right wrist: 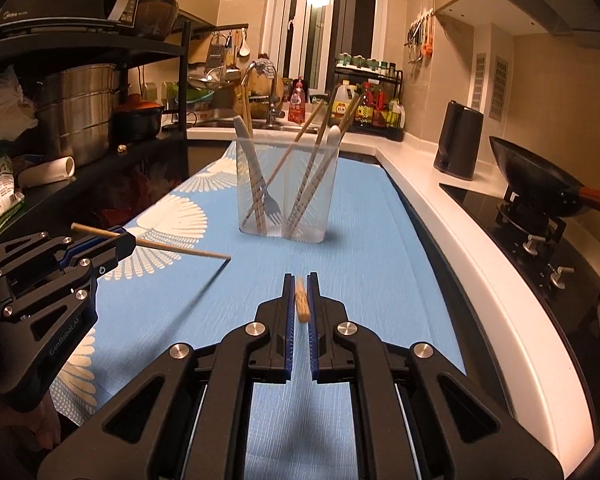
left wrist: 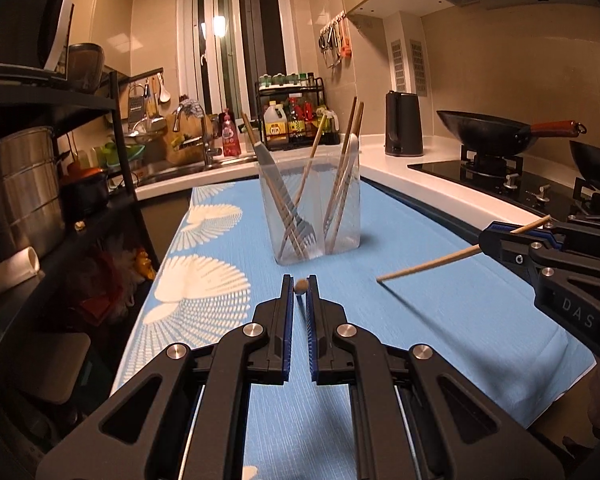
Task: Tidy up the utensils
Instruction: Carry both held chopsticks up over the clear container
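Chopsticks, thin pale wood, are pinched one apiece in left tool and right tool.

A: Where is the holder?
B: On the table, ahead of both tools, with chopsticks and a fork in it.
A: And behind it?
B: The sink and bottle rack.
A: To the right?
B: Kettle, then the wok on the stove. Shelves stand left.
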### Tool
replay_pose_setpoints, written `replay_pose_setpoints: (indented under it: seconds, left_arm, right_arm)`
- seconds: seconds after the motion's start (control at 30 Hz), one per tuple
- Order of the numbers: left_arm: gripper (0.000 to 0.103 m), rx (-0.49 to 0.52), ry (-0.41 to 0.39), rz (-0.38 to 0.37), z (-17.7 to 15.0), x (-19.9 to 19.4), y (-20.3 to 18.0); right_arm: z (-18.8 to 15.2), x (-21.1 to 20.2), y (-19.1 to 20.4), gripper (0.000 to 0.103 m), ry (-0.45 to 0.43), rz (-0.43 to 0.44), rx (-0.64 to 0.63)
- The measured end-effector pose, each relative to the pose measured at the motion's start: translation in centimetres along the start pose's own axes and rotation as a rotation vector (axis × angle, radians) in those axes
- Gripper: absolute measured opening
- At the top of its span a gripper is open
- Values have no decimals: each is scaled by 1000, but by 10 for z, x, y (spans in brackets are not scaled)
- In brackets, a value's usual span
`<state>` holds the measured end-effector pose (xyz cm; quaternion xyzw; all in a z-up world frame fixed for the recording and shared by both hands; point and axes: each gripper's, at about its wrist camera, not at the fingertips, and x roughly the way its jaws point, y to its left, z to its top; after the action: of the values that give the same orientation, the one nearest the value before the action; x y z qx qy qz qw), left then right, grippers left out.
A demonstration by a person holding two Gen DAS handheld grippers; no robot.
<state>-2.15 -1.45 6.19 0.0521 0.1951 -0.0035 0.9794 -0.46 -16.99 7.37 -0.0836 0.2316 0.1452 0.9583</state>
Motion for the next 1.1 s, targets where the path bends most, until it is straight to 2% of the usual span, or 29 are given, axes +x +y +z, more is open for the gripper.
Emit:
replay_pose_setpoints:
  seconds: [0.23,0.4,0.53,0.67,0.8,1.0,1.1]
  left_arm:
    - [6,-4,-24,-24,37,-4,13]
    - [6,-36,24,-71,71,3,26]
    - [6,-61,61,-114,100,9,41]
    - [6,-103,80,-161,131,18,57]
    - [6,-136,66,-192,168,32,72]
    - [6,-153,14,-233,230,52,81]
    - [6,-147,-11,-235,252,67,79]
  right_arm:
    - [25,-14,-1,6,-51,23,-8]
    - [55,-21,-2,6,-84,54,-17]
    - [85,-19,-7,6,-74,106,-7]
    - [121,-14,-19,6,-70,162,27]
    - [165,-2,-32,6,-83,203,63]
    - [234,9,-39,6,-168,210,62]
    - [258,24,-41,6,-193,198,55]
